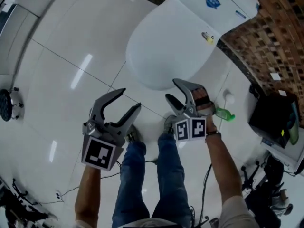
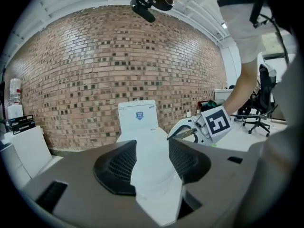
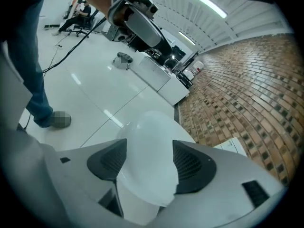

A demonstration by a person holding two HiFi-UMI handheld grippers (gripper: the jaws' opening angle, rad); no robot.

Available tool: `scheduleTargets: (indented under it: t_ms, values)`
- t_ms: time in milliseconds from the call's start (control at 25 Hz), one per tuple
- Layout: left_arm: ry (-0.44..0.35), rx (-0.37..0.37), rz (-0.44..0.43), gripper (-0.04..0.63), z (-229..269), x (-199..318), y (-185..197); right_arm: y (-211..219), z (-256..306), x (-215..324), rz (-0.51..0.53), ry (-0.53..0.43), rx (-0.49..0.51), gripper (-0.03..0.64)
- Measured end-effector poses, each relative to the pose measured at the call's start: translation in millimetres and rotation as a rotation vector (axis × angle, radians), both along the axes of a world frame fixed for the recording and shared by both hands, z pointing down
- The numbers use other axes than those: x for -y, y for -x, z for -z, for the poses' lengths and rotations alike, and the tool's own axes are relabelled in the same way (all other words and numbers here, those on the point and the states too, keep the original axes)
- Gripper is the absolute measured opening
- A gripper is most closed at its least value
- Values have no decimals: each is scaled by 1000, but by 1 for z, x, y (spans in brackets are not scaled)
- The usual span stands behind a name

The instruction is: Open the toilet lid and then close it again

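Looking down from the head view, the left tongs [image 1: 132,99] and right tongs [image 1: 171,89] hang side by side over the tiled floor [image 1: 71,42], each with its jaws apart and nothing between them. The toilet lid [image 1: 166,46] lies just ahead of the right tongs' tips and ahead and to the right of the left tongs, touched by neither. It is flat down on the bowl. Its oval runs lengthwise from the tank [image 1: 213,4] at the far end to a rounded nose that points back toward the tongs.

Along the left gripper view, the spread jaws frame that nose with a clear gap on both sides. The long axis leads straight away to the tank, which stands against the brick wall [image 2: 95,70]. The right tongs show off to the right, beside the lid and clear of it.

Along the right gripper view, the jaws stand wide and bare. The lid's white dome sits beyond them and its hinge end is out of sight.

My reading is that neither step shows as under way. The lid is down, and these pictures cannot say whether it has already been up. If it has not, both the lift and the lowering are left, and the nose edge nearest the tongs looks the natural place to take hold.
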State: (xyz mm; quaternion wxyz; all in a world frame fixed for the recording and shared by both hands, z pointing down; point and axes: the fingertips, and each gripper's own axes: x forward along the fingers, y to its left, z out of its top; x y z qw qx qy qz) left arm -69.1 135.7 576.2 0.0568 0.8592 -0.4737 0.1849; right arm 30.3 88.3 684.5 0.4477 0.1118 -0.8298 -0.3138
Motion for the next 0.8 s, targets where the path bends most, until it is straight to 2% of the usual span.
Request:
scheduleTargets:
  t_ms: [160,440,520,680,800]
  values:
    - [-4,-14,10,206,-23,3,0,1,-30,0,53,-29,-35,314]
    - [13,-10,21,206,-46,2,9,6,-57,6,82,-32,-66,314]
    - [31,-12,28,206,-51,-1,11,8,-63,8,100,-10,-91,314]
    - [47,-21,37,206,-57,-4,12,12,-74,10,119,100,-144,313]
    - [62,-34,55,206,-61,-4,13,13,-74,10,110,118,-163,308]
